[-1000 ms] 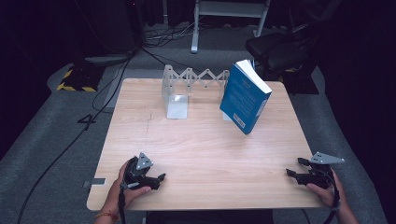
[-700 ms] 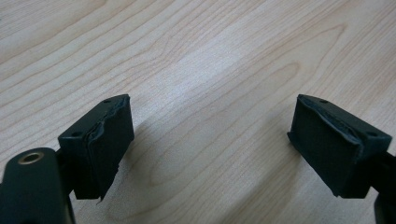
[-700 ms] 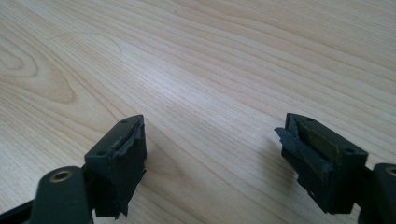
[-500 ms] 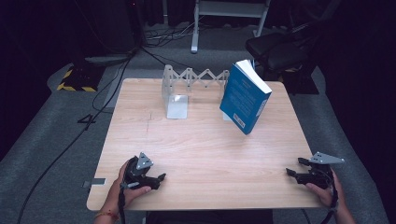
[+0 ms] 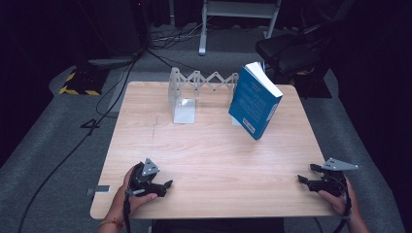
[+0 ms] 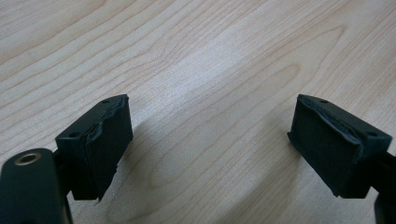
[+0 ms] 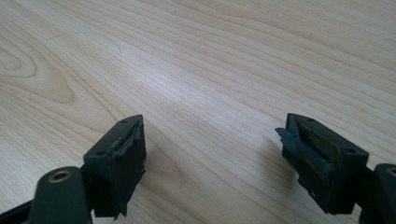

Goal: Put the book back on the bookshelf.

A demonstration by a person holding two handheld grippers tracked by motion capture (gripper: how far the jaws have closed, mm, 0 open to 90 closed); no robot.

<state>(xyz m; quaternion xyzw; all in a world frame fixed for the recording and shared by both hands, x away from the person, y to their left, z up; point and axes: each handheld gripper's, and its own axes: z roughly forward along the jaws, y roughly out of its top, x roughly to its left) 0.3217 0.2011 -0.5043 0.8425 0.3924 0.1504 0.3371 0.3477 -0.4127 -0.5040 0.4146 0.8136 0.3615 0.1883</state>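
A blue book (image 5: 253,102) stands tilted at the back right of the wooden table (image 5: 214,150), leaning against a white folding rack (image 5: 204,82). A small clear upright plate (image 5: 184,110) stands at the rack's left end. My left gripper (image 5: 163,186) rests near the table's front left corner, held by a hand, jaws wide apart and nothing between them. Its view has bare wood between the pads (image 6: 100,142). My right gripper (image 5: 306,175) rests at the front right edge, also open and empty, with bare wood between its pads (image 7: 122,158).
A black chair (image 5: 296,48) stands behind the table at the right. Cables (image 5: 111,97) run over the grey floor at the left, near a yellow-and-black striped block (image 5: 80,82). A white frame (image 5: 238,14) stands at the back.
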